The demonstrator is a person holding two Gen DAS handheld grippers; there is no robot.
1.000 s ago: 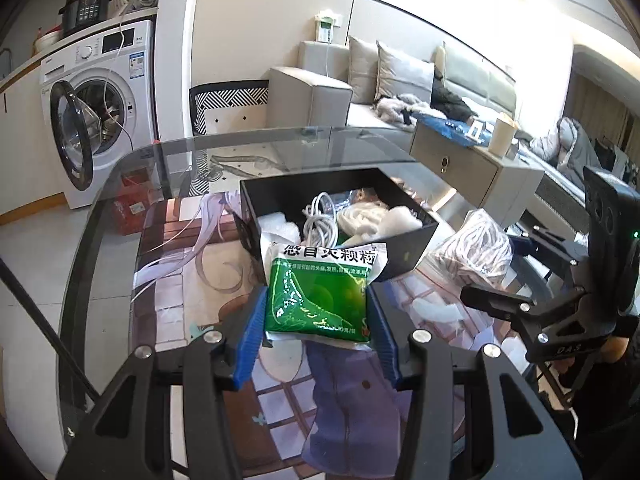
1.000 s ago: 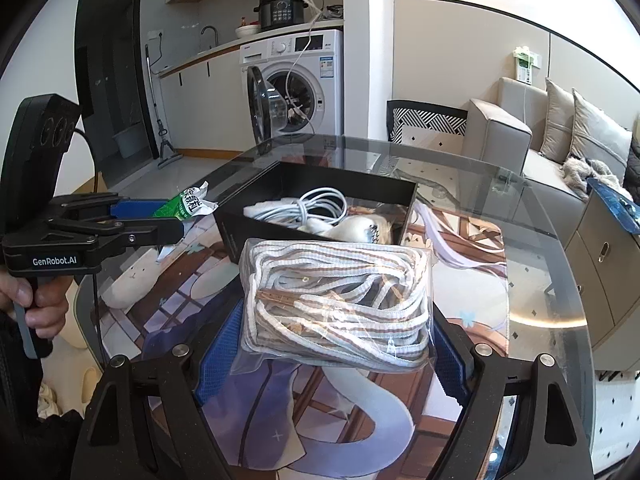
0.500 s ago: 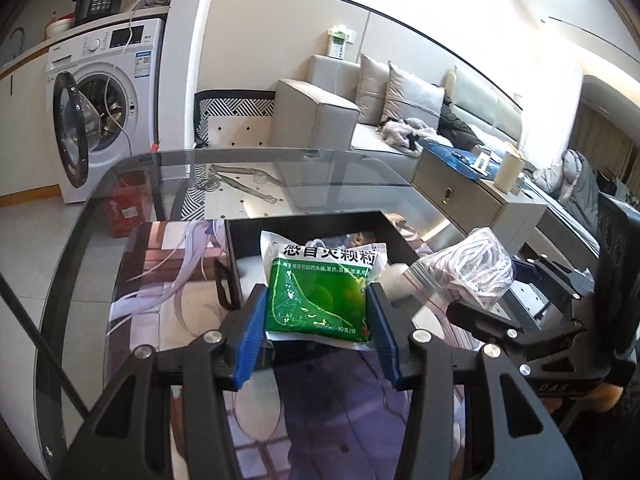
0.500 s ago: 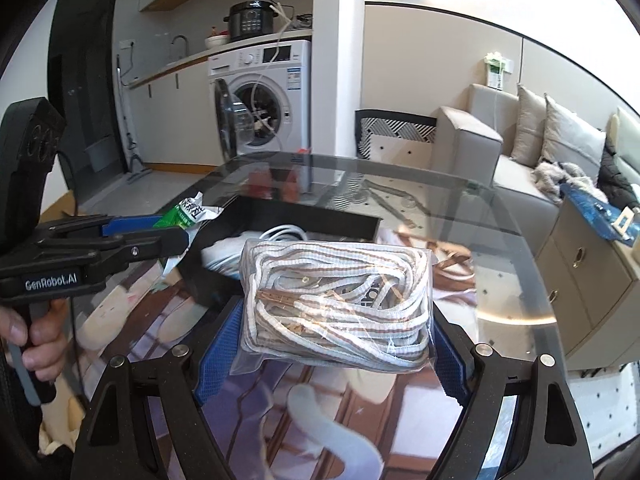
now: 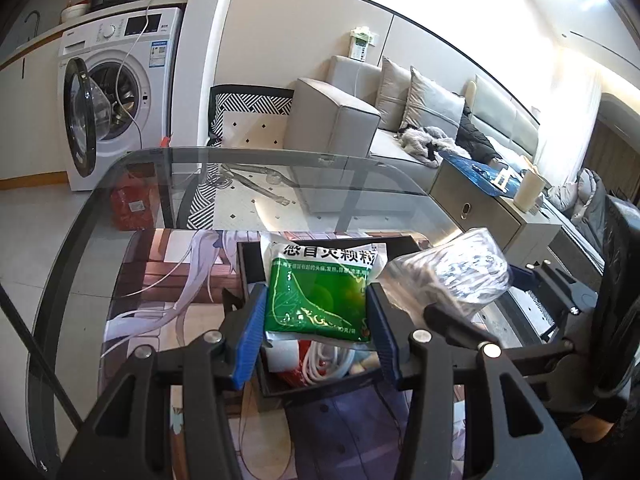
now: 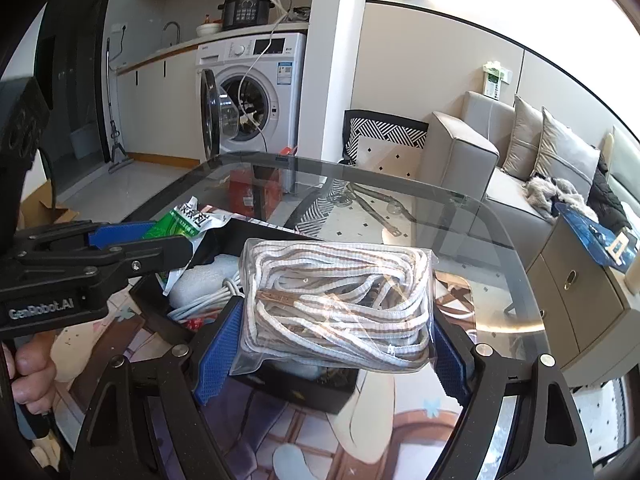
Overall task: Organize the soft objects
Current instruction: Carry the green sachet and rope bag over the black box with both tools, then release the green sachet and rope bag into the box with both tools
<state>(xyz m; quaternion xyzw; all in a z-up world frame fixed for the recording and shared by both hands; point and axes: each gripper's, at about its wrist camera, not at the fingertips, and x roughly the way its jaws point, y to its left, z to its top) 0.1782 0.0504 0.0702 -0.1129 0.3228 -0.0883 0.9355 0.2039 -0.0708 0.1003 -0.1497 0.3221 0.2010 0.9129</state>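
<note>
My left gripper (image 5: 318,320) is shut on a green and white medicine sachet (image 5: 320,296) and holds it over the black open box (image 5: 250,268). My right gripper (image 6: 332,340) is shut on a clear bag of white and brown rope (image 6: 336,304), held over the same box (image 6: 312,390). The box holds a white cable (image 6: 208,300) and a white soft bundle (image 6: 200,280). The sachet (image 6: 184,222) and left gripper (image 6: 132,244) show at left in the right wrist view. The rope bag (image 5: 448,272) shows at right in the left wrist view.
The box rests on a printed mat (image 5: 160,280) on a round glass table (image 5: 280,160). A washing machine (image 5: 116,92), a grey sofa (image 5: 360,120) and a low cabinet (image 5: 480,208) stand beyond the table. A patterned chair (image 6: 384,136) sits at the far edge.
Both grippers have moved forward, each with its load, from short of the box to above it. The box now lies under both of them.
</note>
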